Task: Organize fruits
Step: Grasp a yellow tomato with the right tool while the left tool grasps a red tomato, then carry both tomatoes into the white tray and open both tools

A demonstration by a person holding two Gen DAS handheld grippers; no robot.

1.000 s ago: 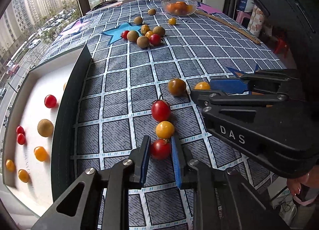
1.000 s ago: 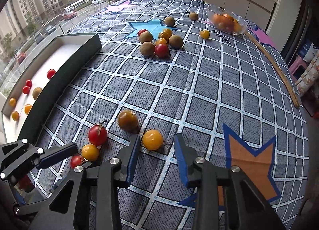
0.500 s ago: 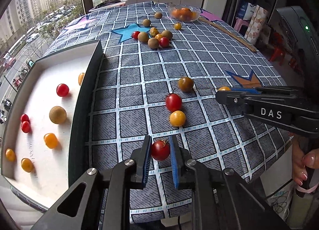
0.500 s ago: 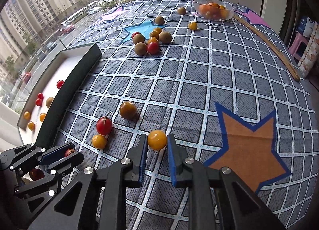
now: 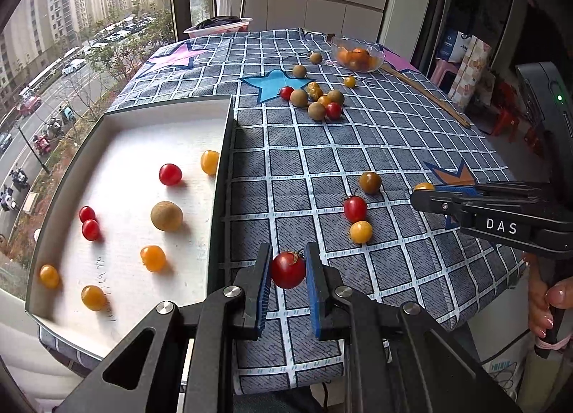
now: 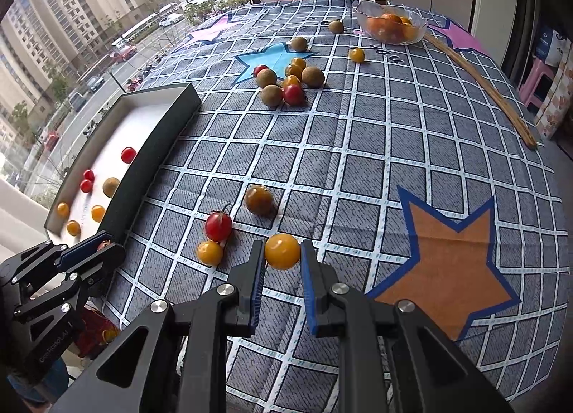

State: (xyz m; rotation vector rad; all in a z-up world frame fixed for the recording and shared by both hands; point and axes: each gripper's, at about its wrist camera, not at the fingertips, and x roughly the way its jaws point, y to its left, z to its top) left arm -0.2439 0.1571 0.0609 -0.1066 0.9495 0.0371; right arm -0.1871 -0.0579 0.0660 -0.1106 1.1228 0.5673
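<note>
The left tool [image 5: 287, 271] is clenched on a red cherry tomato [image 5: 288, 269], held above the bench [image 5: 322, 148] near its front edge, just beside the tray [image 5: 222, 176]. The right tool [image 6: 283, 257] grips a yellow cherry tomato [image 6: 282, 251] over the bench's front edge.

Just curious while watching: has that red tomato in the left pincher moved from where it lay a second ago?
Yes. The red cherry tomato, clamped in the left gripper, has left the yellow tomato behind and shifted toward the white tray.
</note>
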